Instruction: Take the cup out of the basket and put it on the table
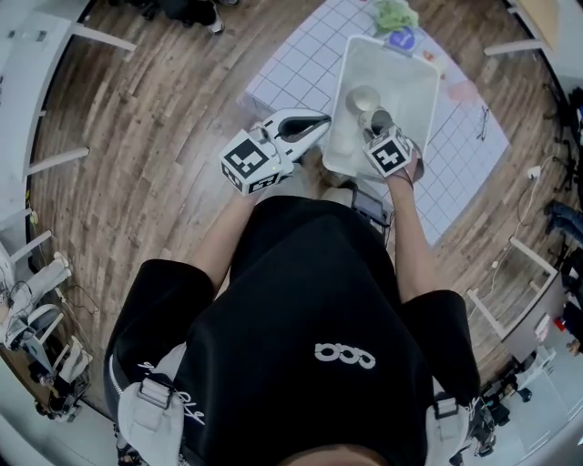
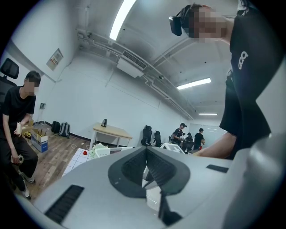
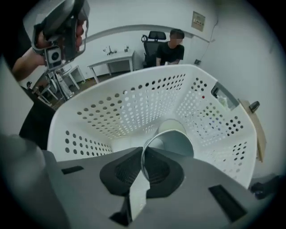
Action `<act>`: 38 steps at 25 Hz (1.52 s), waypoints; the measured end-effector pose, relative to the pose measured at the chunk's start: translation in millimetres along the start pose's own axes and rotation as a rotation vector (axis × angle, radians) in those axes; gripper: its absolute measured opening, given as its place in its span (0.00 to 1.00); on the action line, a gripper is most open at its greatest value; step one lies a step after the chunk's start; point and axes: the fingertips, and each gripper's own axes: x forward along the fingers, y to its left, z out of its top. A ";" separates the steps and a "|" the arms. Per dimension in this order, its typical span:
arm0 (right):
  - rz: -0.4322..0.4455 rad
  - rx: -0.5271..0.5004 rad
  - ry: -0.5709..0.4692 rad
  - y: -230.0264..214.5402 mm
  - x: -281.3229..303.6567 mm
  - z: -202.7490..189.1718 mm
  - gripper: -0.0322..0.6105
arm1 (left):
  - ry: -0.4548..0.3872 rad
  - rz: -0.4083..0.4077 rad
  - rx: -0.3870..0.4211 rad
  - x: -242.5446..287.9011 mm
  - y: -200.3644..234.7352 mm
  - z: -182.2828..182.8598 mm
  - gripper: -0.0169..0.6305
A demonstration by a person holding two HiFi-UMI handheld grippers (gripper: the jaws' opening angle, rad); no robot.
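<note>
Both pads of my right gripper (image 3: 143,154) are pinching the near rim of the pale grey round cup (image 3: 176,141), whose long axis is running away from them, down inside the white perforated plastic basket (image 3: 134,103); my left gripper (image 2: 146,154), closed and empty, is waiting just outside it.

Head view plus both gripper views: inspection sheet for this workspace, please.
Surface: white gridded surface, wood floor around it.
Job's things: cup inside the white basket.
Clutter: green item and blue item beyond the basket.
Grippers: right gripper jaws shut on the cup's wall; left gripper jaws shut, empty.
Cables: thin cable on the floor, right side.
Surroundings: seated person, table, office chairs.
</note>
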 end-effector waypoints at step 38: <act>-0.475 0.338 -0.554 -54.5 -284.6 -241.4 0.10 | 0.081 -0.331 0.139 222.4 -248.9 -9.2 0.04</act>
